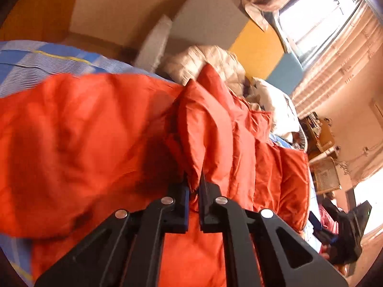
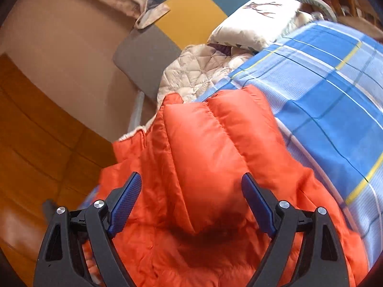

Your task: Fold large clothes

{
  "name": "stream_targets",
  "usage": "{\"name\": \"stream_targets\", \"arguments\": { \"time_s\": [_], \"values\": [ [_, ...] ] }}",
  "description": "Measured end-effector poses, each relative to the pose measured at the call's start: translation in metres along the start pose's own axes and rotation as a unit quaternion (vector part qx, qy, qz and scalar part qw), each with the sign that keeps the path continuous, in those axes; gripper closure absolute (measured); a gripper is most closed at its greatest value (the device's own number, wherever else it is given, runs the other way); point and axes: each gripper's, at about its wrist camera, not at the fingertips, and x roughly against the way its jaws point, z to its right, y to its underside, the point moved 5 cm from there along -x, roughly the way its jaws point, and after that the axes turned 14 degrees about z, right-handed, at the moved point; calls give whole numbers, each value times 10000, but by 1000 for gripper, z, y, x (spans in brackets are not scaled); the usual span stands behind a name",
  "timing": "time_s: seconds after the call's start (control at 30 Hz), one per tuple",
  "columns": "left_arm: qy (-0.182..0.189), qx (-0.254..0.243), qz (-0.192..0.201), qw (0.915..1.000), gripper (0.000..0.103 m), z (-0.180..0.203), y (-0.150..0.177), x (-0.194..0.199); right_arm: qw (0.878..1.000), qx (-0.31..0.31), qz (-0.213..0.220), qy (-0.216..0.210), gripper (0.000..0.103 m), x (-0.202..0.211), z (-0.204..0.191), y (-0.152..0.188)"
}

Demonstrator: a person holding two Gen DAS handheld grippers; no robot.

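Observation:
An orange puffer jacket (image 1: 79, 143) lies on a bed with a blue plaid sheet (image 1: 36, 59). My left gripper (image 1: 194, 186) is shut on a fold of the orange jacket and lifts it in a ridge. In the right wrist view the jacket (image 2: 203, 148) lies under and ahead of my right gripper (image 2: 191, 191), which is open with its blue pads (image 2: 124, 201) spread on either side of a quilted panel, holding nothing. The right gripper also shows at the lower right of the left wrist view (image 1: 347, 234).
A cream quilted blanket (image 2: 198, 69) and a white pillow (image 2: 258, 21) lie at the head of the bed. A grey, yellow and teal headboard (image 2: 191, 16) stands behind. Blue plaid sheet (image 2: 323, 91) lies to the right; wooden floor (image 2: 36, 143) to the left. Window and curtains (image 1: 323, 24) lie beyond.

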Motion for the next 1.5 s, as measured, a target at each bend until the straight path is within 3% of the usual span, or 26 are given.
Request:
{"name": "stream_targets", "arguments": {
  "time_s": [0.1, 0.2, 0.37, 0.4, 0.47, 0.5, 0.7, 0.9, 1.1, 1.13, 1.27, 1.5],
  "values": [
    [-346, 11, 159, 9993, 99, -22, 3, 21, 9983, 468, -257, 222, 25, -24, -12, 14],
    [-773, -280, -5, 9966, 98, -43, 16, 16, 9906, 995, -562, 750, 34, -52, -12, 37],
    [-1094, -576, -97, 9923, 92, -43, 22, 8, 9794, 1536, -579, 1173, 34, -69, -13, 47],
    [-1162, -562, -58, 9916, 70, -42, 21, 12, 9793, 1545, -607, 1157, 32, -68, -13, 46],
    [-1123, -391, 148, 9928, 46, -44, 17, 28, 9801, 1531, -573, 1130, 26, -56, -16, 44],
    [-1172, -330, 281, 9922, 42, -47, 15, 40, 9801, 1533, -521, 1151, 22, -51, -17, 44],
    [-1370, 138, 660, 9883, 41, -90, 17, 98, 9804, 1715, -323, 911, 20, -5, -34, 61],
    [-1893, 613, 905, 9758, 37, -162, 25, 153, 9693, 2265, -419, 859, 20, 26, -47, 96],
    [-2417, 1597, 1182, 9498, 37, -254, 27, 200, 9601, 2607, -460, 901, 20, 40, -53, 124],
    [-2535, 1771, 1268, 9425, 37, -271, 26, 208, 9598, 2612, -472, 907, 20, 39, -52, 126],
    [-2751, 2058, 1471, 9276, 37, -306, 20, 226, 9567, 2692, -455, 1005, 20, 35, -52, 129],
    [-2702, 2398, 1536, 9197, 37, -337, 6, 217, 9462, 2979, -497, 1166, 17, 29, -53, 142]
  ]
}}
